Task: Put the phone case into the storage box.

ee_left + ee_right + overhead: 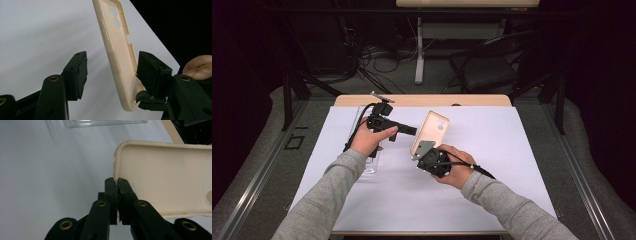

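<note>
A beige phone case (432, 131) is held up off the white mat, tilted, with its camera cut-outs at the far end. My right gripper (422, 151) is shut on the case's near edge; in the right gripper view its jaws (117, 182) pinch the rim of the case (162, 175). My left gripper (412, 131) reaches in from the left. In the left gripper view the case (117, 50) stands edge-on between the jaws of my left gripper (113, 60), close to the right pad, while the left pad stays well clear of it.
A clear plastic tray (371, 165) lies on the mat under my left forearm, also seen as the clear tray (105, 122). The white mat (492, 165) covers the wooden table. A dark chair (484, 70) and cables sit beyond the far edge.
</note>
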`<state>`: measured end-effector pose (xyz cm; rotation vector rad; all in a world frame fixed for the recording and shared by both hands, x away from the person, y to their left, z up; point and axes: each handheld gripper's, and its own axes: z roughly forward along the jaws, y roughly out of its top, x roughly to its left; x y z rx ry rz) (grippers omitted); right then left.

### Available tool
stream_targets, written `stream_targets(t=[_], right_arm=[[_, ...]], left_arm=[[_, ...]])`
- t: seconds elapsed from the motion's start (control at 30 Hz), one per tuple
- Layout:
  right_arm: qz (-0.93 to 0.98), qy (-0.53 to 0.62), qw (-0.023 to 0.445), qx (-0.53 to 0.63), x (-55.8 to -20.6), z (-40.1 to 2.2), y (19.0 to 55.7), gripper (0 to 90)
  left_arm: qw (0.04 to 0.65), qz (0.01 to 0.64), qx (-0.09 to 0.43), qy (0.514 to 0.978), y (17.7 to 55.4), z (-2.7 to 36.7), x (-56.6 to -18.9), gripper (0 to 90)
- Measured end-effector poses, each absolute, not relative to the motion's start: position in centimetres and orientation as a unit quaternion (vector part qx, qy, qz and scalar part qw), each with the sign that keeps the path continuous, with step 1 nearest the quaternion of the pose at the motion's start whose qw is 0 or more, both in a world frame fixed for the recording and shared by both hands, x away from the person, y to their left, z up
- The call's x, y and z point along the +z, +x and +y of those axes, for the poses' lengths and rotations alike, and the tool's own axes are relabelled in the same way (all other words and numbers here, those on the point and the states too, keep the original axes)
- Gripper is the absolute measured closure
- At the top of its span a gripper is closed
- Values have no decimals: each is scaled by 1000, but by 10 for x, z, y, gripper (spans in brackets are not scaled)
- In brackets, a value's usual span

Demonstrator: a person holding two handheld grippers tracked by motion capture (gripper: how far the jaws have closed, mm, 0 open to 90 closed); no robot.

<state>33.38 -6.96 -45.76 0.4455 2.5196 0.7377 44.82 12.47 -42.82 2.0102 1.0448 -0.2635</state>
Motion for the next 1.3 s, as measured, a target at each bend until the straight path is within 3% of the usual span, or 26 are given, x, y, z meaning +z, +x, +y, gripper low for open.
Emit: stream_targets(t=[0.63, 1.3], right_arm=[[920, 158, 234, 272, -458, -67, 331, 877], [922, 143, 238, 271, -460, -64, 328, 876]], left_arm=[[411, 422, -128, 798, 448, 114, -435, 444], [402, 431, -151, 794, 451, 112, -441, 602]])
